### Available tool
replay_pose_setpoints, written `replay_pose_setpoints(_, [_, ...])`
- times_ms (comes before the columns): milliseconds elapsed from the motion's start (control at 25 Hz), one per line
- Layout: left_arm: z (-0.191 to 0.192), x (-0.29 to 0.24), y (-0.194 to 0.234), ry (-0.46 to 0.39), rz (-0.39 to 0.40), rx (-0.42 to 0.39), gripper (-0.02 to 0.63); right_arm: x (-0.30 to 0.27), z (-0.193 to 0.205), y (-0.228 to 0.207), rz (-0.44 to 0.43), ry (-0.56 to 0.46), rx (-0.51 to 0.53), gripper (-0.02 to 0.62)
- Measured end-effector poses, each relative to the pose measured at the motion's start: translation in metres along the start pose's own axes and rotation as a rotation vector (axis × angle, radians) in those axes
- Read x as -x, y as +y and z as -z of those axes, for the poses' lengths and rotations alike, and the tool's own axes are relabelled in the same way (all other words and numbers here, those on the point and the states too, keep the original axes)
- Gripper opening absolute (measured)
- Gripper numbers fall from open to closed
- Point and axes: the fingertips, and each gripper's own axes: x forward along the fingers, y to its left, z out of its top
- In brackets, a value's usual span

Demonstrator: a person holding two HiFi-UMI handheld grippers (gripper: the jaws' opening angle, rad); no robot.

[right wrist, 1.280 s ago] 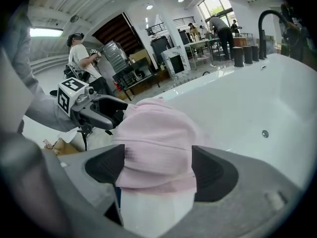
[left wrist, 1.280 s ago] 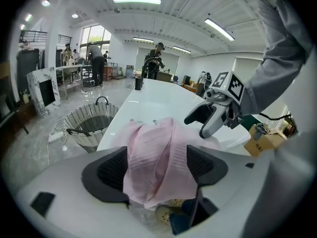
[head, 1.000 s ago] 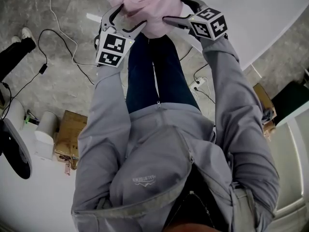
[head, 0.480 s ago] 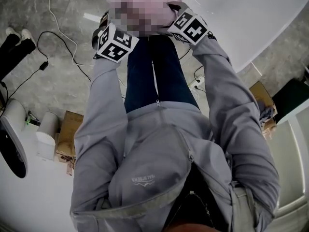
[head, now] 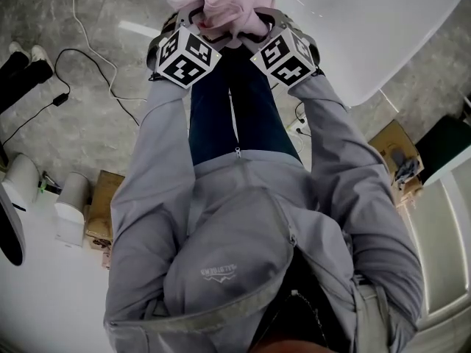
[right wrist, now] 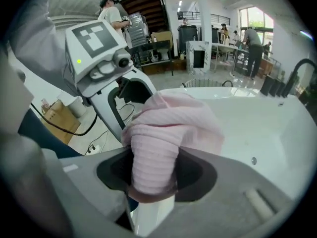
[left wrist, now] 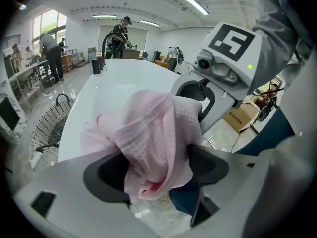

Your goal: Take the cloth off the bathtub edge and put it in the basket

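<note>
Left gripper pinches the pink waffle cloth. Right gripper has just been closing its fingers onto a rolled fold, with the bathtub just beyond. Soft, light, floppy stuff, so a thick bunch between the fingers should hold best.

Pink waffle-weave cloth, soft and matt. Glossy smooth white bathtub. Polished grey stone-look floor, kinda shiny. Dull cardboard box.
</note>
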Motion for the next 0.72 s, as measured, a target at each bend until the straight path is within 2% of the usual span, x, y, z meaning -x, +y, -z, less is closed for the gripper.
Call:
replay_pose_setpoints(120, [-0.004,0.002,-0.008,-0.015,0.032,0.02,0.379,0.011,-0.01,0.01,0.038,-0.029,0.022,0.128])
replay_pose_setpoints(200, [-0.006,0.003,-0.012,-0.014,0.04,0.017,0.342,0.015,-0.012,0.016,0.051,-0.027,0.024,0.1])
replay_pose_setpoints(320, [-0.011,0.009,-0.019,-0.021,0.035,-0.012,0.222,0.022,-0.018,0.018,0.06,-0.039,0.001,0.086])
replay_pose_setpoints(520, [-0.029,0.038,-0.029,-0.059,-0.023,-0.024,0.118,0.048,-0.04,0.022,0.068,-0.064,0.014,0.083])
replay_pose_setpoints(720, [-0.054,0.082,-0.029,-0.107,-0.103,-0.018,0.106,0.086,-0.073,0.028,0.093,-0.099,0.063,0.081])
